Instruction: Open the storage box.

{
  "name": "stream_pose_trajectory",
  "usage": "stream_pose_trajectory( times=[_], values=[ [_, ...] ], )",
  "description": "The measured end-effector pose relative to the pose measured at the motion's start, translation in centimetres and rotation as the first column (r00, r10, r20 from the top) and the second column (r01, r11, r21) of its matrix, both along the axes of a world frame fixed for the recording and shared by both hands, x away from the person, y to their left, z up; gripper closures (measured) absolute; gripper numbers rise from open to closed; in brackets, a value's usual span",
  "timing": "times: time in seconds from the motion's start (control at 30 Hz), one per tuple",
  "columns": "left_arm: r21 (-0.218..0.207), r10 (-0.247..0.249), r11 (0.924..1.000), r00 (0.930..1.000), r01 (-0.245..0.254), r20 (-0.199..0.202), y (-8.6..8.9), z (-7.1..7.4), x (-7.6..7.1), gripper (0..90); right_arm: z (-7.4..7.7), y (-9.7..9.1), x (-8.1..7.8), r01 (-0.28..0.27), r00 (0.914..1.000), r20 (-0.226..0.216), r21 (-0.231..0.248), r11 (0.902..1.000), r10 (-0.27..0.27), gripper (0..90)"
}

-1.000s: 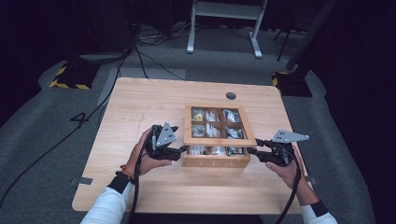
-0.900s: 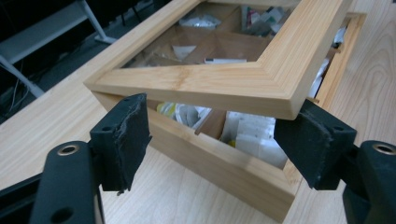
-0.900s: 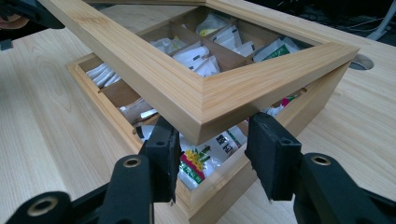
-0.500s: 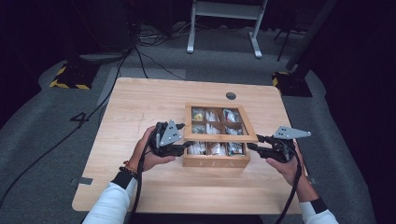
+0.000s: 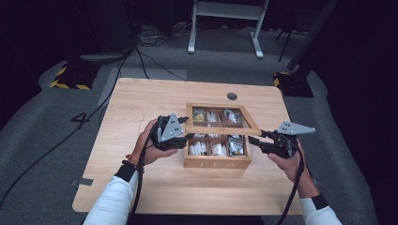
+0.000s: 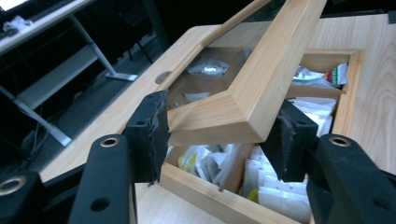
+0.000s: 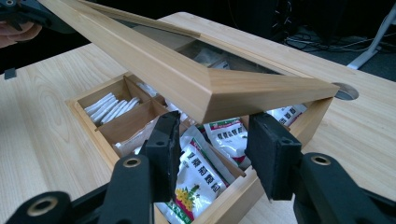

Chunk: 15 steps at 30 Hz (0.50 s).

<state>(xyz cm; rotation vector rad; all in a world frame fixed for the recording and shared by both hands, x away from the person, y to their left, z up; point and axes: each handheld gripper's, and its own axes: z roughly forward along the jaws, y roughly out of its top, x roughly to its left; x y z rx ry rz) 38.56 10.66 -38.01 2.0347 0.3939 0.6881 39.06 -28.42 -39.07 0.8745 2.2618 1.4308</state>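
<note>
The box [image 5: 217, 161] sits near the middle of the bench [image 5: 141, 98], its lid [image 5: 220, 125] raised off the front rim and tilted up. The left tongs [image 5: 187, 137] have just been closing and now clench the lid's front left corner. The right tongs [image 5: 253, 139] stand released, jaws apart under the lid's front right corner, above the sachets [image 7: 201, 175].
</note>
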Motion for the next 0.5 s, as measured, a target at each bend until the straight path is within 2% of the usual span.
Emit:
stream_pose_trajectory(
  times=[0.27, 0.5],
  values=[
    [-0.024, -0.030, 0.9993, 0.9995, 0.030, -0.009, 0.1, 1.3, 1.2, 51.6, 0.1, 0.2, 0.2, 0.003, 1.0000, -0.001, -0.011, 0.9999, -0.003, 51.9],
    [-0.055, -0.015, 0.9984, 0.9999, 0.015, -0.006, 0.1, 2.3, 2.0, 53.7, 0.0, -0.3, 0.0, 0.006, 1.0000, -0.005, -0.007, 1.0000, -0.006, 51.0]
  ],
)
